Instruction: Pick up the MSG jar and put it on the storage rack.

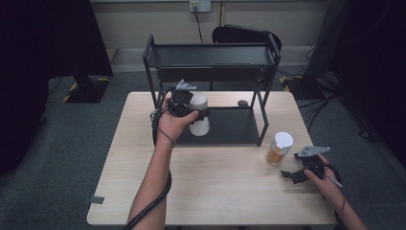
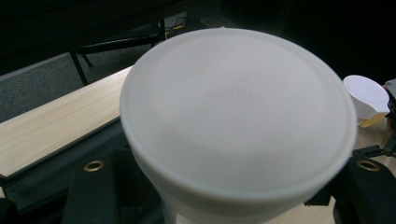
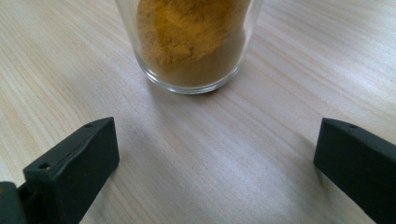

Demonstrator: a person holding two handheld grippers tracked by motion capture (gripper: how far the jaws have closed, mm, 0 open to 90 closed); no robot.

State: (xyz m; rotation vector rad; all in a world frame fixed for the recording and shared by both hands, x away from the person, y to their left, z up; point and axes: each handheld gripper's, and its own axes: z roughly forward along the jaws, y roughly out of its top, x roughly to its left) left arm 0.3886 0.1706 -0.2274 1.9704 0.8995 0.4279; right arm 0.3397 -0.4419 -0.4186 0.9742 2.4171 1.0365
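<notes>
A white jar (image 1: 199, 125) with a white lid (image 2: 238, 112) hangs above the lower shelf (image 1: 234, 128) of a black two-tier rack. My left gripper (image 1: 196, 113) is shut on the jar, one black jaw on each side of its body just below the lid. A glass jar of orange-brown powder (image 1: 279, 149) with a white lid stands on the wooden table at the right; the powder jar (image 3: 191, 42) is right in front of my right gripper. That right gripper (image 1: 292, 175) rests low by the table, open, jaws wide apart with bare wood between them.
The rack's top shelf (image 1: 210, 55) spans the back of the table, and its posts (image 1: 262, 120) frame the lower shelf. A small dark object (image 1: 242, 102) lies behind the rack. A black chair (image 1: 244, 34) stands beyond the table (image 1: 215, 191).
</notes>
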